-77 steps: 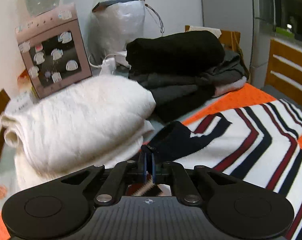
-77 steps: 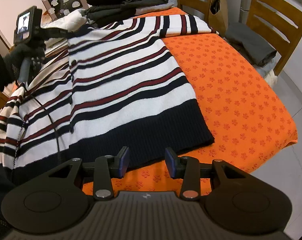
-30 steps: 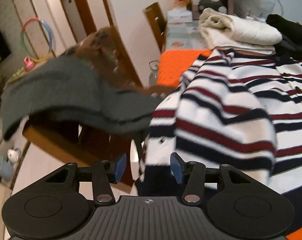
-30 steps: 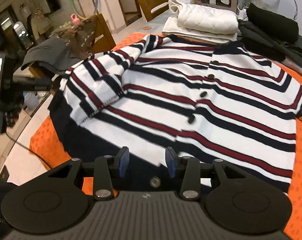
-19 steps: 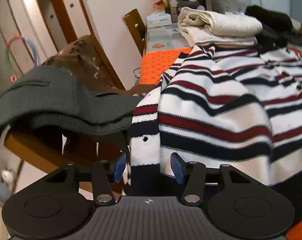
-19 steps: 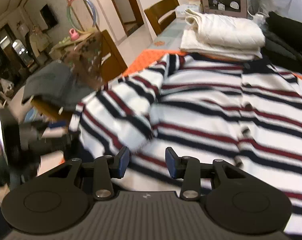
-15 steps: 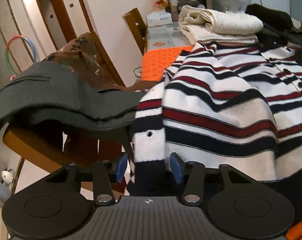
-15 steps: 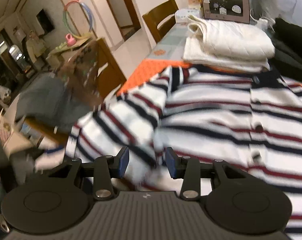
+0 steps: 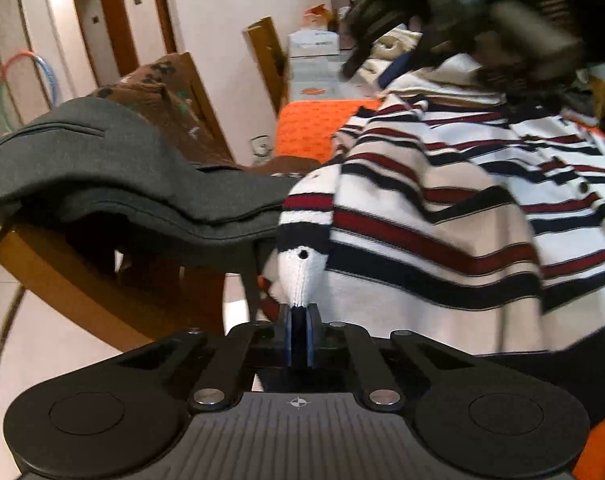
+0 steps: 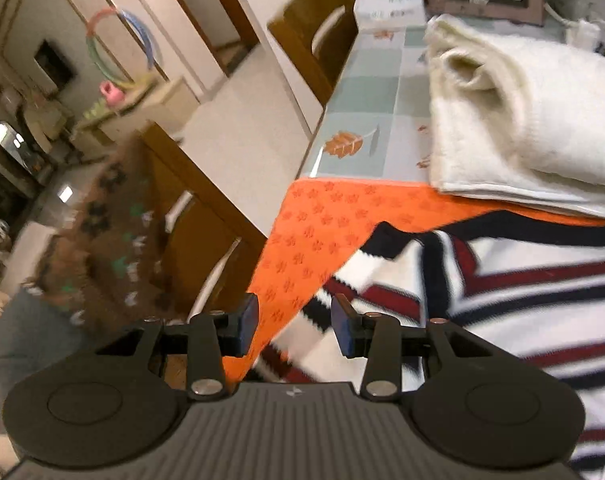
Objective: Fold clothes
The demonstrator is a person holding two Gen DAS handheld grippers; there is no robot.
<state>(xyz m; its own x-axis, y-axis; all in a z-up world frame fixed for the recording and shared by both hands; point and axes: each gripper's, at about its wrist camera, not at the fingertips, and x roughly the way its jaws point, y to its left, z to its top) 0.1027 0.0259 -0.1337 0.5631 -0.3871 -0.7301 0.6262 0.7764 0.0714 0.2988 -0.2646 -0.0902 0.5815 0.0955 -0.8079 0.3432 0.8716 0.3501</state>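
1. Cardigan of white knit with navy and dark red stripes (image 9: 442, 216) is lying spread on the orange flower-patterned table cover (image 10: 318, 224), its near left corner drooping over the table edge beside a grey garment draped on a wooden chair (image 9: 102, 176).
2. Left gripper (image 9: 300, 330) is pinching that corner: its jaws have just been closing and are now clamped together on the white button-band edge.
3. Right gripper (image 10: 294, 326) is hovering over the far left shoulder of the cardigan, jaws apart with nothing held, near the folded cream blanket (image 10: 522, 120).
4. Judging by this, the side fold is starting; next the right gripper needs to be clamping the shoulder, then both carrying the edge rightward across the front.
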